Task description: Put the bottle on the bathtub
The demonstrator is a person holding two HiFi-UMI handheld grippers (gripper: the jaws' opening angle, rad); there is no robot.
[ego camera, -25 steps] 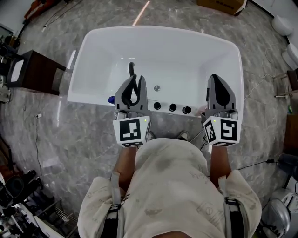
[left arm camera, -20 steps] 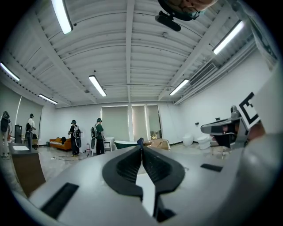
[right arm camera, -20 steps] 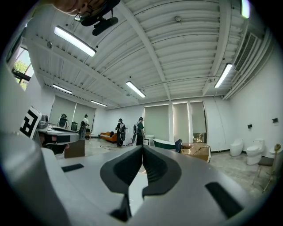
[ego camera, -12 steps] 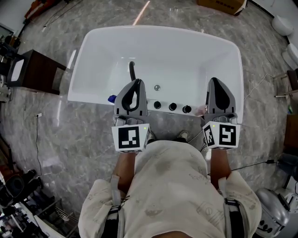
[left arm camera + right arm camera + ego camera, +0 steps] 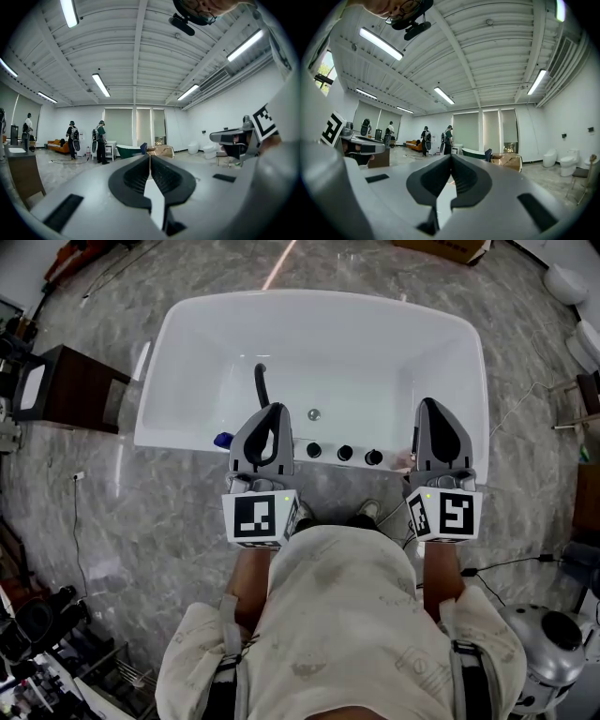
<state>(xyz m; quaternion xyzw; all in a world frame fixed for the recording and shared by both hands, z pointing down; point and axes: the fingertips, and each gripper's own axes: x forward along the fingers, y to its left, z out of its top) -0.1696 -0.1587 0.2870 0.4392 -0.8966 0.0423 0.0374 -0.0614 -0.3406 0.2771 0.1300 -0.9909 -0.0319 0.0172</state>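
Note:
The white bathtub [image 5: 187, 334] lies ahead of me on the marble floor. On its near rim, just left of my left gripper, shows a small blue piece [image 5: 223, 440] that may be the bottle; the rest of it is hidden. My left gripper [image 5: 275, 408] hovers over that near rim, shut with nothing in it. Over the rim's right end my right gripper [image 5: 432, 403] is also shut and empty. In the left gripper view the left gripper [image 5: 150, 156] has its jaws together, as does the right gripper [image 5: 451, 156] in the right gripper view.
A black spout [image 5: 260, 384] and three black knobs [image 5: 344, 453] stand along the near rim. A dark wooden cabinet [image 5: 70, 388] is left of the tub. Cables cross the floor at the right [image 5: 506, 566]. Several people [image 5: 101, 140] stand far across the room.
The left gripper's jaws stood a little apart one second ago and are now together. Both grippers have stayed in place.

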